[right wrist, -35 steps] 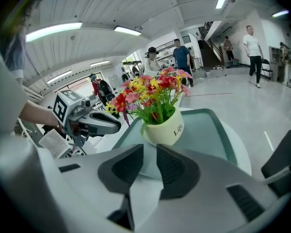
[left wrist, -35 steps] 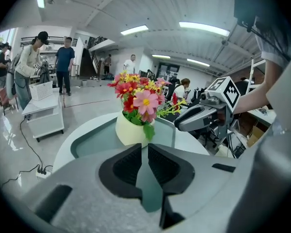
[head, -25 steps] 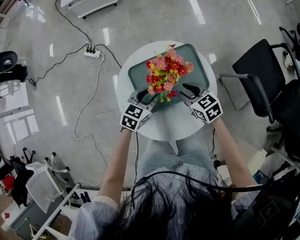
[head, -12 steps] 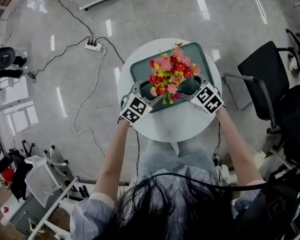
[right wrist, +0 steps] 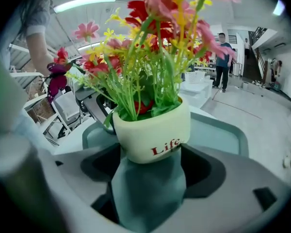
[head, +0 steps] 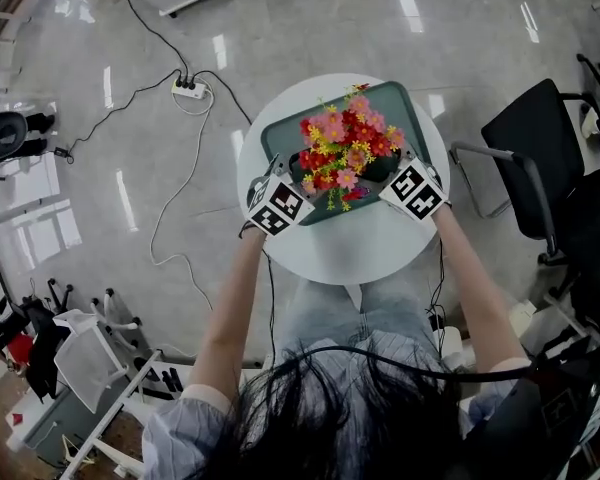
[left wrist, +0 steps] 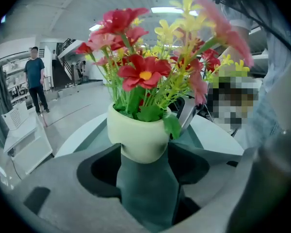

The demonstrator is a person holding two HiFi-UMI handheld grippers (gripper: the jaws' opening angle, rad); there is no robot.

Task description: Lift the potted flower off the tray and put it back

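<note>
Both tongs are standing wide, jaws having just been opening. Left tongs (head: 292,190) and right tongs (head: 388,178) are flanking the potted flower (left wrist: 138,137), pot sitting between each pair of tips, unpinched. It's resting on the tray (right wrist: 218,127) just ahead, on the bench (head: 360,253). Put-back looking done; only backing off remaining.

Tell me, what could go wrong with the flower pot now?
1. The left gripper and right gripper have just been opening their jaws. The cream pot stands at the mouth of each, not pressed. If one pushes or closes first, the pot could tip over on the green tray.
2. The pot's wall looks smooth and rounded, so a grip might slip.
3. The flowers hang over both grippers and could get bent.
</note>
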